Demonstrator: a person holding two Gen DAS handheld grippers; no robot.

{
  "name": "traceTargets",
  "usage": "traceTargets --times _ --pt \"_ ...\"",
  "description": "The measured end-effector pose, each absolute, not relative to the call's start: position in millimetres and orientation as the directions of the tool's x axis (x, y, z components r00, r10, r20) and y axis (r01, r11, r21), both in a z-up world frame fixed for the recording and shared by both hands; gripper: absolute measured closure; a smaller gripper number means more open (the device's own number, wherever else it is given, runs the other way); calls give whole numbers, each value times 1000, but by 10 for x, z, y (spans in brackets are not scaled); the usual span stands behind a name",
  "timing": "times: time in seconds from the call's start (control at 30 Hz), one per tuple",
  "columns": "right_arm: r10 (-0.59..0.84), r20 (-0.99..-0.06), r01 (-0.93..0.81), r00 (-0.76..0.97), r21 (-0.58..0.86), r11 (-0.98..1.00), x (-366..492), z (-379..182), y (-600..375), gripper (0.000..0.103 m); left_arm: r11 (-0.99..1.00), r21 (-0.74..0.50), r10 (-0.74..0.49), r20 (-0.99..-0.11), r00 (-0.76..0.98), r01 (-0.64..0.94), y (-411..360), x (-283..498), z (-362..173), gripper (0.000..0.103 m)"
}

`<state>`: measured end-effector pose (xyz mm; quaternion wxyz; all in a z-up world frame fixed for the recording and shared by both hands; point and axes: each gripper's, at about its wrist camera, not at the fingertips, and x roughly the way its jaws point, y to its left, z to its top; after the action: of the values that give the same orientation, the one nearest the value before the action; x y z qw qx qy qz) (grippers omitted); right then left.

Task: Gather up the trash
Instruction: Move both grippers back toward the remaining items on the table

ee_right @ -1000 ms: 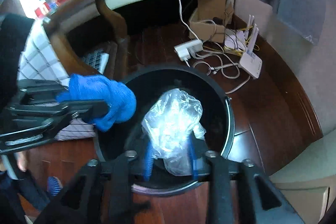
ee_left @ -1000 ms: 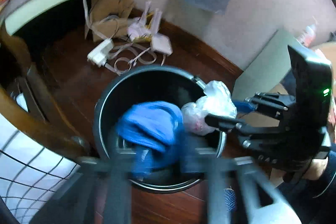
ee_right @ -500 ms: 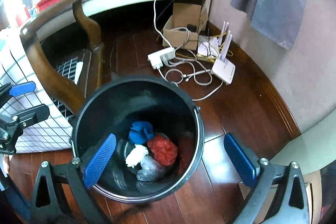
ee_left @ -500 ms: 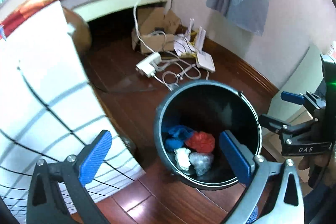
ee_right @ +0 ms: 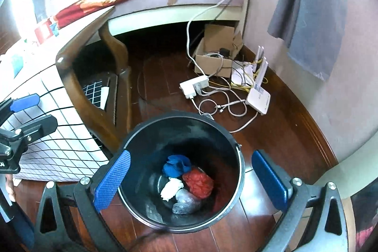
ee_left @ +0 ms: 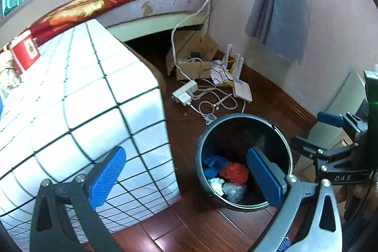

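Note:
A black round bin [ee_left: 236, 116] [ee_right: 179, 113] stands on the dark wooden floor. Inside it lie a blue cloth [ee_right: 176, 165], a red wad [ee_right: 198, 183], a white crumpled wad [ee_right: 171, 189] and a clear plastic bag [ee_right: 185, 203]. My left gripper [ee_left: 186, 177] hangs open and empty above the bin's left side, next to the table. Directly over the bin, my right gripper [ee_right: 191, 178] is open wide with nothing between its blue pads. Each gripper shows in the other's view: the right gripper [ee_left: 314, 130] at the right edge, the left gripper [ee_right: 35, 112] at the left edge.
A table under a white grid cloth [ee_left: 82, 110] stands left of the bin, its wooden leg [ee_right: 94, 98] close by. Behind the bin lie a power strip [ee_right: 193, 86], cables, a white router [ee_right: 258, 98] and a cardboard box [ee_right: 217, 56]. A bed and a wall with a grey cloth [ee_right: 309, 4] are beyond.
The left gripper let go of the blue cloth and the right one the clear plastic bag; both now lie in the bin. Both grippers opened wide and rose away from the bin.

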<state>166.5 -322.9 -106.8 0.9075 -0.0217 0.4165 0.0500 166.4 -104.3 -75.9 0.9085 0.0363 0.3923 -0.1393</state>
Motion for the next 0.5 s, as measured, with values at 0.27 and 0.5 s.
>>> traceTargets --times 0.27,0.5 --pt "95 -735 -134 671 5 991 1674 -881 -3046 0 971 -28 -185 -713 677 236 -862 1610 -596 0" --pt "137 -704 -180 697 14 984 1689 -655 -2793 0 984 -2 -131 -684 717 178 -592 1519 -425 0"
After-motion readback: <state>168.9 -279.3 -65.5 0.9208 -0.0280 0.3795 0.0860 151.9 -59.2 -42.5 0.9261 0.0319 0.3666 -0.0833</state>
